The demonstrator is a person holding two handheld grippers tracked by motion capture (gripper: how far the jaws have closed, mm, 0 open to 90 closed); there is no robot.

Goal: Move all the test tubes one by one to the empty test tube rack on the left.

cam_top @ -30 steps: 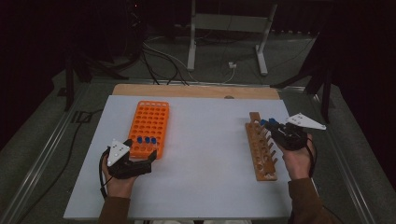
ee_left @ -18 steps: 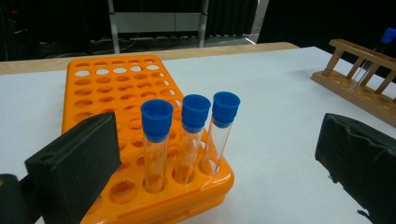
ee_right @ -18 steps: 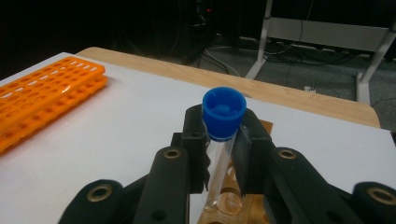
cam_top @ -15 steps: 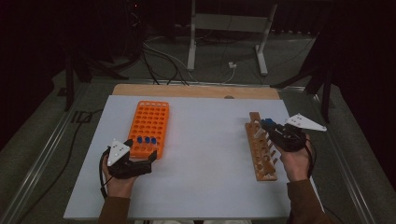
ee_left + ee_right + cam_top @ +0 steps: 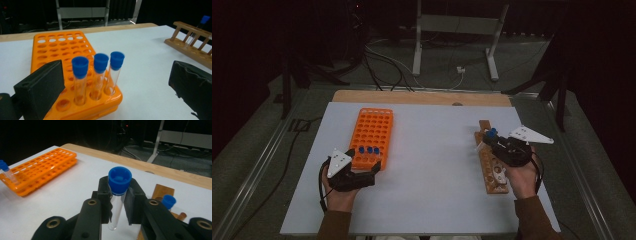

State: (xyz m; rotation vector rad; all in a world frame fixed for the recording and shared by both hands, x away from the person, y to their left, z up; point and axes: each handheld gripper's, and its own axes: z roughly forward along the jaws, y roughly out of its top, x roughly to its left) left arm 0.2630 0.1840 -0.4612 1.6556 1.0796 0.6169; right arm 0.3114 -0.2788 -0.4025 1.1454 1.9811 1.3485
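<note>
Right gripper (image 5: 117, 202) jaws clamp a blue-capped test tube (image 5: 117, 195) upright, mid-frame, likely for transfer; left gripper (image 5: 112, 82) jaws released around orange rack (image 5: 62, 50).

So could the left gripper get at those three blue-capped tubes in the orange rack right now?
Probably yes. The left gripper is open, its jaws either side of the rack's near corner, and the three tubes stand upright just ahead with nothing between.
</note>
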